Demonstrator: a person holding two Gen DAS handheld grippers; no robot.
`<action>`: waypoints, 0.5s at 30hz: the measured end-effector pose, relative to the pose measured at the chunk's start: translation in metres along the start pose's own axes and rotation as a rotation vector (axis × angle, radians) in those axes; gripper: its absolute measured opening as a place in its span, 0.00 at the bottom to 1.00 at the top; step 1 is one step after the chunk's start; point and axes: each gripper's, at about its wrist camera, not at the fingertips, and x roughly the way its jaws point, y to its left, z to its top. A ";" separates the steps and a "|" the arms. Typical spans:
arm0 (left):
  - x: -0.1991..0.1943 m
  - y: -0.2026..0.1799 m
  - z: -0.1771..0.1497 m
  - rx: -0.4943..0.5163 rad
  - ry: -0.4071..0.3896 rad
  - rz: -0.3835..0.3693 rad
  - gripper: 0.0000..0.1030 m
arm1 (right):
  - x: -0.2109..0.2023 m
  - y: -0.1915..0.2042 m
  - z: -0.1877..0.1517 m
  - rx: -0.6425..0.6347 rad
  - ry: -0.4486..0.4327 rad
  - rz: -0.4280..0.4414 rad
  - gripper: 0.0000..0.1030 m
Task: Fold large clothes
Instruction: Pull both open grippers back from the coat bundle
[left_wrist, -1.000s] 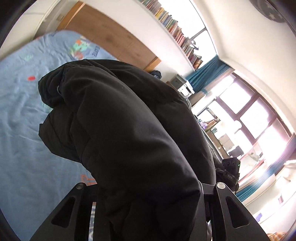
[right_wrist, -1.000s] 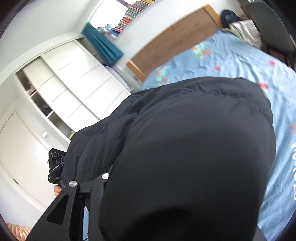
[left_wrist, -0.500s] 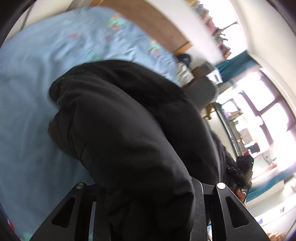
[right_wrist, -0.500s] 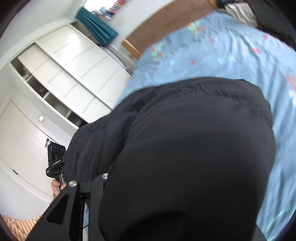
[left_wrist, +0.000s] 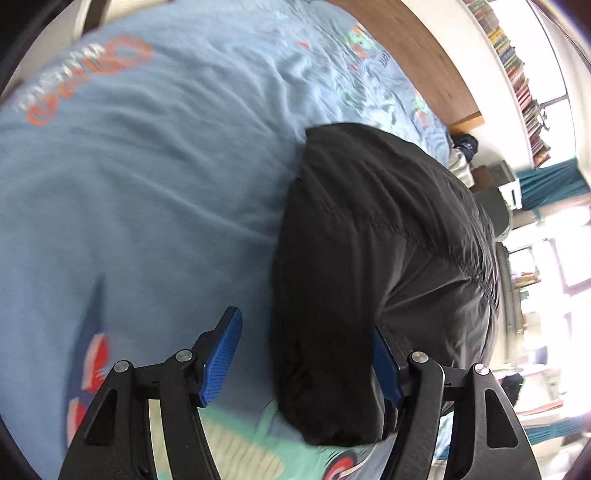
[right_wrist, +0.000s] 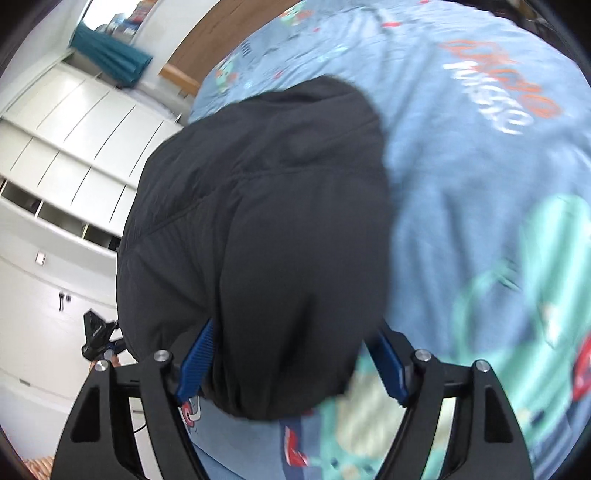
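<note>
Opening both grippers, black jacket (left_wrist: 369, 258) now released onto bed (left_wrist: 147, 184).

Open blue bedspread (left_wrist: 147, 192) lies left of the black jacket (left_wrist: 369, 240), with nothing on it to block a pass. The jacket's bulk fills the gap between the left gripper (left_wrist: 306, 354) pads and between the right gripper (right_wrist: 291, 350) pads, both opening. Behind it stands a wooden headboard (left_wrist: 424, 48)
</note>
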 end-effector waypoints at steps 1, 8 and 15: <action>-0.001 -0.003 0.004 0.015 -0.004 0.028 0.64 | -0.008 -0.003 -0.002 0.007 -0.007 -0.039 0.74; -0.065 -0.051 -0.022 0.131 -0.103 0.204 0.61 | -0.087 -0.001 -0.041 -0.026 -0.061 -0.213 0.74; -0.114 -0.107 -0.076 0.237 -0.254 0.256 0.65 | -0.145 0.050 -0.095 -0.138 -0.136 -0.248 0.74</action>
